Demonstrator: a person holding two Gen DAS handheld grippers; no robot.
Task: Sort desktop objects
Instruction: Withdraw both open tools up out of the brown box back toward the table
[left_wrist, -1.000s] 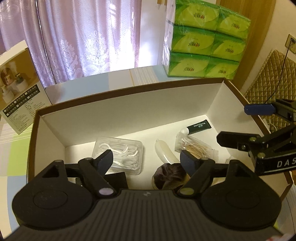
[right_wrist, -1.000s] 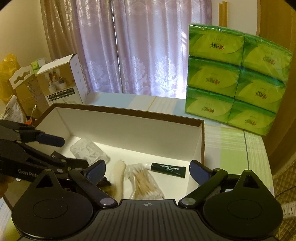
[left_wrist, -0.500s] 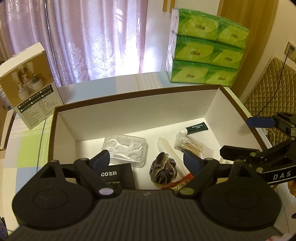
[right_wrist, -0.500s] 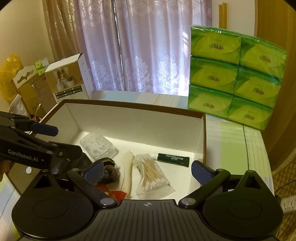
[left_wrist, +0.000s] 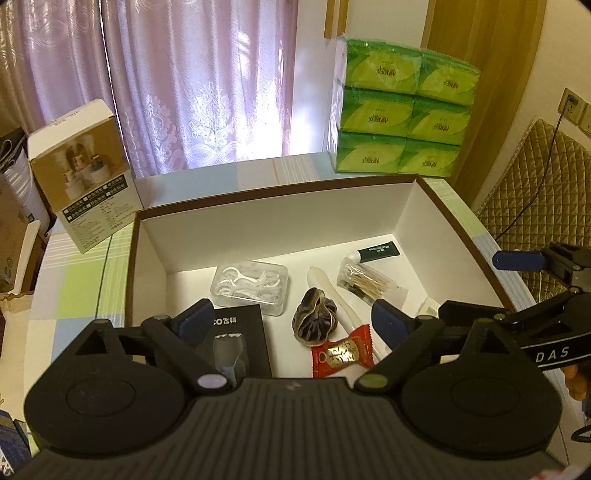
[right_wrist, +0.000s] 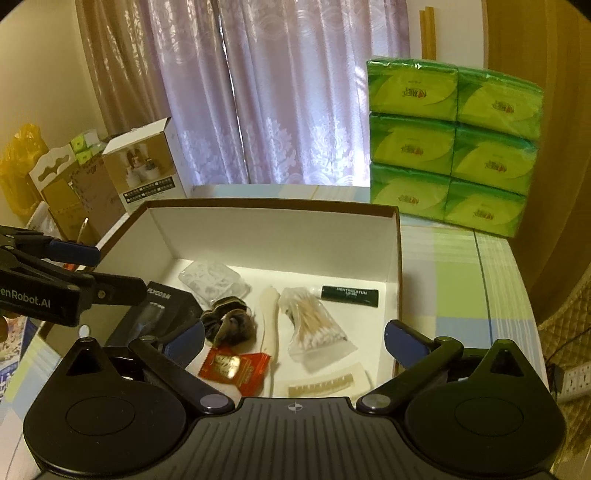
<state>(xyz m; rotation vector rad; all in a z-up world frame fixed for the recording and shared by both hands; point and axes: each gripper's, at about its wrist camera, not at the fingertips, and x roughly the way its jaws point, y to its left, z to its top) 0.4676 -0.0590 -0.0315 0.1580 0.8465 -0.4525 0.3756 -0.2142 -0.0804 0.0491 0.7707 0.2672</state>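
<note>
A brown-rimmed box (left_wrist: 277, 192) (right_wrist: 273, 202) with a white inside holds a clear floss-pick case (left_wrist: 251, 286), a black carton (left_wrist: 236, 339), a dark scrunchie (left_wrist: 314, 321) (right_wrist: 231, 321), a white stick (right_wrist: 271, 321), a bag of cotton swabs (left_wrist: 373, 284) (right_wrist: 314, 325), a green lip-balm tube (left_wrist: 380, 251) (right_wrist: 349, 295) and a red candy packet (left_wrist: 343, 350) (right_wrist: 232, 367). My left gripper (left_wrist: 290, 319) (right_wrist: 103, 269) hovers open above the box's near left. My right gripper (right_wrist: 294, 338) (left_wrist: 491, 284) hangs open over the near right. Neither holds anything.
A stack of green tissue packs (left_wrist: 402, 110) (right_wrist: 450, 140) stands behind the box on the right. A brown-and-white product carton (left_wrist: 85, 184) (right_wrist: 147, 166) stands at the back left. A pale toothed strip (right_wrist: 321, 386) lies at the box's near edge. A quilted chair (left_wrist: 535, 184) is at the right.
Both grippers have lifted and drawn back from the box, the left one most. More of the box's contents show now. Both stay open.
</note>
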